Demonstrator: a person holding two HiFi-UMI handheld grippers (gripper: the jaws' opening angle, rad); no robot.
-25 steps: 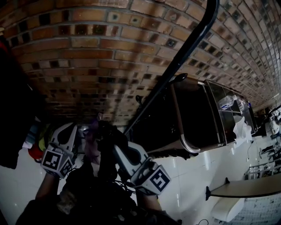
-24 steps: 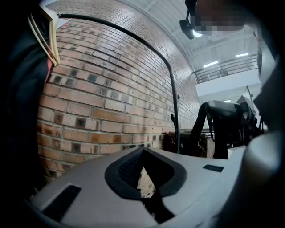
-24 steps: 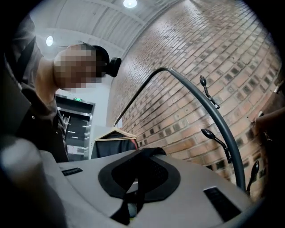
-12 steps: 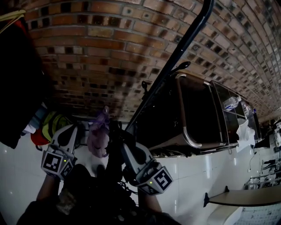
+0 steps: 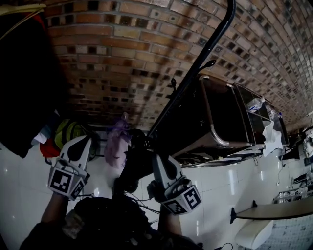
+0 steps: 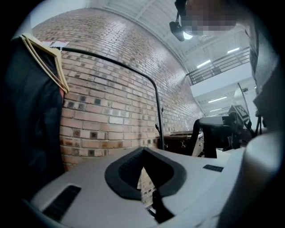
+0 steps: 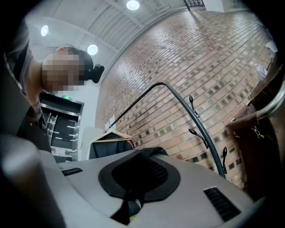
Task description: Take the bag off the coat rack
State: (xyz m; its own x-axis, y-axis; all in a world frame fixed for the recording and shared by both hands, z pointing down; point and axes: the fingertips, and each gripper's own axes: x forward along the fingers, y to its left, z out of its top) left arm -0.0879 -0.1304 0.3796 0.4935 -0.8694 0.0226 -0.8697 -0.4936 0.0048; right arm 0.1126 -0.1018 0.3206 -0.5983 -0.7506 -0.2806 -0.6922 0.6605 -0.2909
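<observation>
Right claw point(image 7: 135, 189) is nearly closed, gripping the black strap of the bag point(image 5: 130, 171). The bag hangs beside the coat rack point(image 5: 198, 63) pole. Left claw point(image 6: 144, 180) is closed and empty.

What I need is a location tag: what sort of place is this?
Probably a large indoor hall or studio: a long brick wall, glossy white tiled floor, a high ceiling with round lights, and a black coat rack by the wall.
</observation>
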